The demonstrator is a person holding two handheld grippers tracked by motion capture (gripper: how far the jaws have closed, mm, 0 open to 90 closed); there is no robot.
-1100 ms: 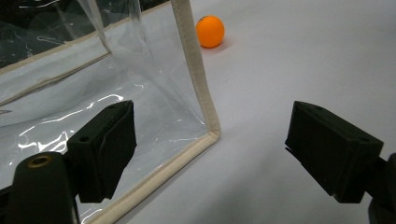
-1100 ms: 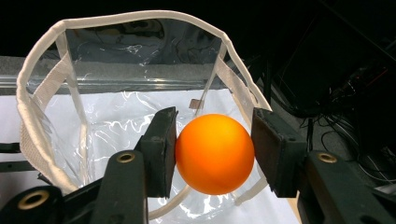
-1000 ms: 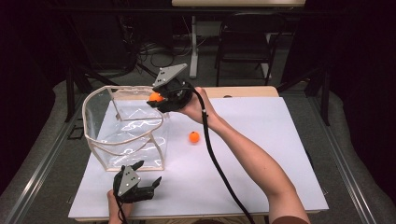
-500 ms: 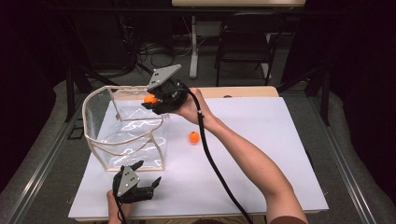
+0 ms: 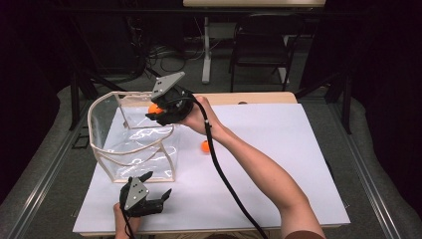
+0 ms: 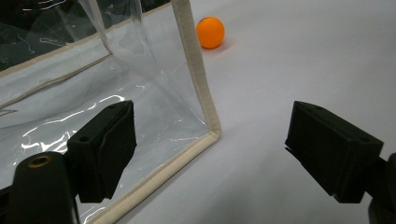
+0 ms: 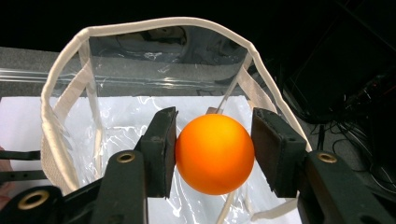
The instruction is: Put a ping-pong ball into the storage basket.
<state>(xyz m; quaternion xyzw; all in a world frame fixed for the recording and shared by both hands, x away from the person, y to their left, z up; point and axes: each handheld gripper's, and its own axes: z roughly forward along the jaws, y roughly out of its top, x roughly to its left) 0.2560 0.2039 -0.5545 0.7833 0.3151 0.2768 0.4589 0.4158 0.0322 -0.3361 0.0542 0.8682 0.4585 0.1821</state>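
Orange ball held: a smooth, round orange ball [image 7: 215, 154] is clamped between the two black pads of the right gripper [image 5: 158, 112] — the pads press on its left and right sides.
Ball relative to bag: the ball is carried above the open mouth of the clear plastic bag with cream fabric edging [image 5: 130, 149], near the bag's far right corner; seen along the right gripper, the rim curves around and beyond the ball, with the bag's crinkled floor below it.
Deciding relation: the way into the bag lies straight down from the ball, so a drop is judged to need little more than a release once the ball is fully inside the rim line.
Left gripper: the left gripper [image 5: 149, 196] is held spread open and empty, low at the near edge of the surface, just in front of the bag's near right corner [image 6: 212, 133].
Second orange ball: another orange ball [image 5: 205, 146] lies on the surface just right of the bag, apart from it — nearer to the right hand's reach than to the left gripper.
Surface: a plain white board [image 5: 308, 149] on a wooden table.
Room: dark, with a chair and cables on the floor behind.
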